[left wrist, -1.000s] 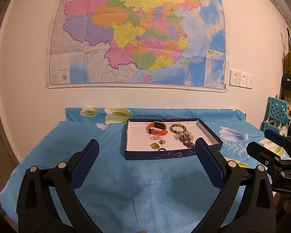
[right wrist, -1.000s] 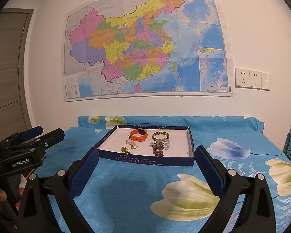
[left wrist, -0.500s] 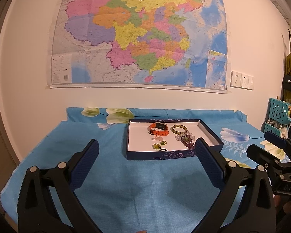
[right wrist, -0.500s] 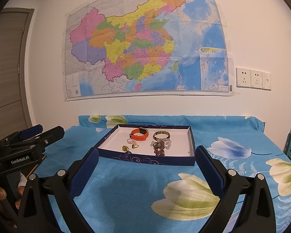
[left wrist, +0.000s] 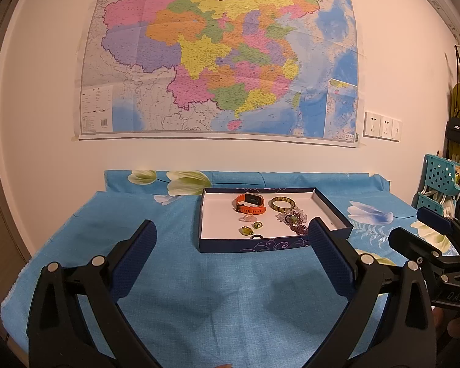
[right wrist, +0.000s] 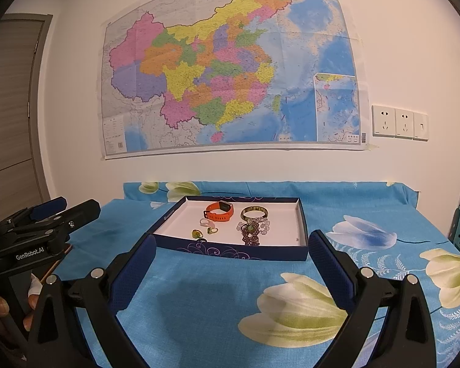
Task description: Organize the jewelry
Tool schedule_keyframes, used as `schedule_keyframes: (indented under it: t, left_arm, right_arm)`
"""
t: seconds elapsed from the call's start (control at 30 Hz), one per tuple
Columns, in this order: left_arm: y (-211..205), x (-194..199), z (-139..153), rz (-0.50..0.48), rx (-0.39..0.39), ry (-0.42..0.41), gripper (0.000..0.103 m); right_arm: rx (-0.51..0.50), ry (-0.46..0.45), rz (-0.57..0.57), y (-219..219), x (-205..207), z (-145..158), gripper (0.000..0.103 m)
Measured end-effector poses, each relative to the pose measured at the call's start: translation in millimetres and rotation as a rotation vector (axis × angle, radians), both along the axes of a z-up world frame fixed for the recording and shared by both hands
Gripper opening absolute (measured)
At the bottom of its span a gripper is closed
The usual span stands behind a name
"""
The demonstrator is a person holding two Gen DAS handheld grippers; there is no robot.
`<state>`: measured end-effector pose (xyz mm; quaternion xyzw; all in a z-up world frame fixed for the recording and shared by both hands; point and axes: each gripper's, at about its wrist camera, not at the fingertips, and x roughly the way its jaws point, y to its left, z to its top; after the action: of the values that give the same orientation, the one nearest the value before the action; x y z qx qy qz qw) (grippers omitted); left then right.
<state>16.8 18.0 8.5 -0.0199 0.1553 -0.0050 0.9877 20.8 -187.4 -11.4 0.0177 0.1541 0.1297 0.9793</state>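
From my left wrist view, the tray (left wrist: pixel 334 214) has slid slightly lower in frame than a second ago; I have barely drifted. My left gripper (left wrist: pixel 230 260) hangs spread and empty, short of the tray.

From my right wrist view, likewise: my right gripper (right wrist: pixel 230 266) gapes empty, and the jewelry (right wrist: pixel 251 228) lies inside the tray, already gathered or awaiting sorting
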Motion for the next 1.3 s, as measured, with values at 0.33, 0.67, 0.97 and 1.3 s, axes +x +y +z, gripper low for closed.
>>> schedule_keyframes:
  t: [0.33,0.67,0.97,1.3]
  left_arm:
    - [-0.4,-0.4,0.3,-0.003,0.000,0.002,0.097]
    - [-0.6,-0.3,0.7,-0.002,0.001,0.001,0.097]
    - [-1.5,-0.5,0.5,-0.003,0.003,0.001,0.097]
    - [-1.5,-0.4,1.0,-0.001,0.003,0.000,0.097]
  right_arm:
    - [0.003,0.007,0.001,0.3,0.6,-1.8,0.096]
    - [0.004,0.004,0.002,0.3,0.0,-1.8,0.096]
    - [0.004,-0.001,0.000,0.8,-1.2,-0.6,0.096]
    - [0.006,-0.001,0.003,0.6,-0.9,-0.3,0.096]
